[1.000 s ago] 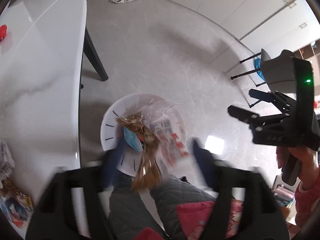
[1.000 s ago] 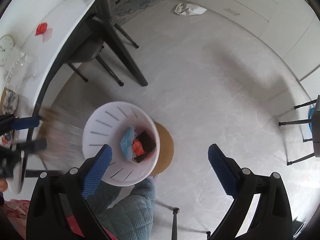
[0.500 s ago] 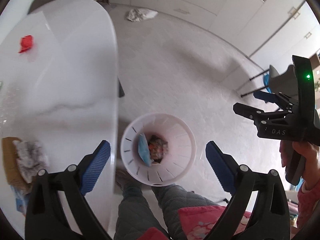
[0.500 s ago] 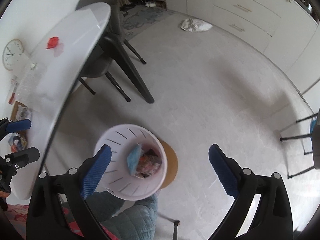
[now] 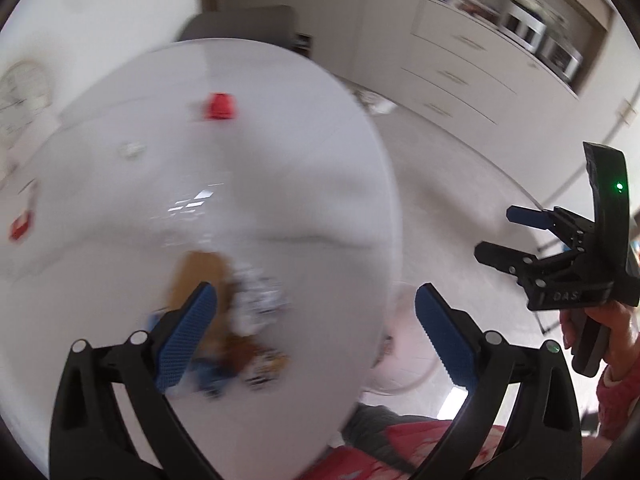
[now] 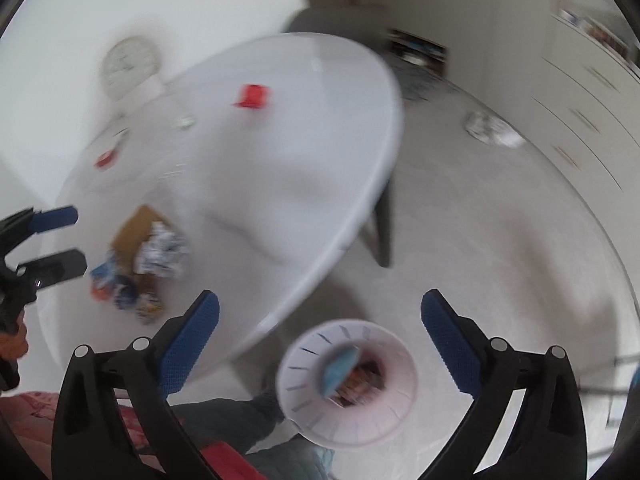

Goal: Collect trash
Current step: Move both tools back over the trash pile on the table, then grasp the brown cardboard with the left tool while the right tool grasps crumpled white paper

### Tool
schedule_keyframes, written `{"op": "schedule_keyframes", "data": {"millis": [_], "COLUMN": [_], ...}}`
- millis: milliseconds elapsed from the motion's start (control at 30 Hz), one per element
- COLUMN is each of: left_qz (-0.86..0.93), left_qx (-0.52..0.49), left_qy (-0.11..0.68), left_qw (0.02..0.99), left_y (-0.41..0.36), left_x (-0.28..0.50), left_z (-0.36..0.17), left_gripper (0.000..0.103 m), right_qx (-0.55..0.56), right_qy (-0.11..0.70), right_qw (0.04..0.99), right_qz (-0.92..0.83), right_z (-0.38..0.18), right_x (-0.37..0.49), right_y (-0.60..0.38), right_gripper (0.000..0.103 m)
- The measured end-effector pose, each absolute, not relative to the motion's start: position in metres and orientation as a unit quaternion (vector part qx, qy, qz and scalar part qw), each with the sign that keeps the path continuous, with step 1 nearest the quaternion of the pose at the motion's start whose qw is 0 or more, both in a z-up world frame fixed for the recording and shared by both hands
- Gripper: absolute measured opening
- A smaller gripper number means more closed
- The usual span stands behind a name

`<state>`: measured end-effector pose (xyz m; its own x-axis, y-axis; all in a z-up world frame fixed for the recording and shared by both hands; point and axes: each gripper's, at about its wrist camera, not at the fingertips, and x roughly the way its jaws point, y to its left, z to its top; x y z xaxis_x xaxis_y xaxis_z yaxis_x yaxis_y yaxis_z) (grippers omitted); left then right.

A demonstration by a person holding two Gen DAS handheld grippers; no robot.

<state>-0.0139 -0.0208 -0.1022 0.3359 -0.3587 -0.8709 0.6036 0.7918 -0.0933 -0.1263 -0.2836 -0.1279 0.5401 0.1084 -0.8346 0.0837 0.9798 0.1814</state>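
My left gripper is open and empty, above the near edge of the white table. Under it lies a blurred pile of trash: crumpled foil, a brown card and coloured wrappers. The pile also shows in the right wrist view. My right gripper is open and empty, above the white trash bin on the floor. The bin holds a blue mask and wrappers. The right gripper also shows in the left wrist view, and the left gripper in the right wrist view.
A red scrap and another red item lie farther back on the table. A clock stands at the wall. A crumpled bag lies on the floor by the cabinets. A dark chair stands behind the table.
Both views have swung up from the bin toward the table. A second ago a brown wrapper was dropping from my left gripper into the bin; now the gripper hangs over the trash pile.
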Motion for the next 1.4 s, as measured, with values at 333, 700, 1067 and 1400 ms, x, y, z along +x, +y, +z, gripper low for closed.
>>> {"op": "schedule_keyframes", "data": {"millis": [333,700,1067,1400], "left_qz": [-0.221,-0.251,-0.281,-0.299], "left_qx": [0.063,0.092,0.092,0.068], "left_qy": [0.529,0.561,0.585,0.541], "left_qw": [0.817,0.783,0.755,0.783], "left_y": [0.073,0.050,0.036,0.064], "left_x": [0.011,0.053,0.076,0.071], "left_z": [-0.123,-0.184,-0.220,-0.163], "left_gripper": [0.095,0.095,0.050,0.049], "right_qx": [0.059,0.063,0.076,0.069], "right_qy": [0.492,0.515,0.534,0.544], "right_qw": [0.862,0.850,0.839,0.826], "right_qz": [0.107,0.096,0.076,0.129], "right_z": [-0.128,-0.138,-0.152,-0.180], "right_x": [-0.080,-0.074,-0.074,-0.021], "right_y": [-0.200,-0.184,-0.181,-0.138], "right_gripper": [0.100,0.100,0.100,0.100]}}
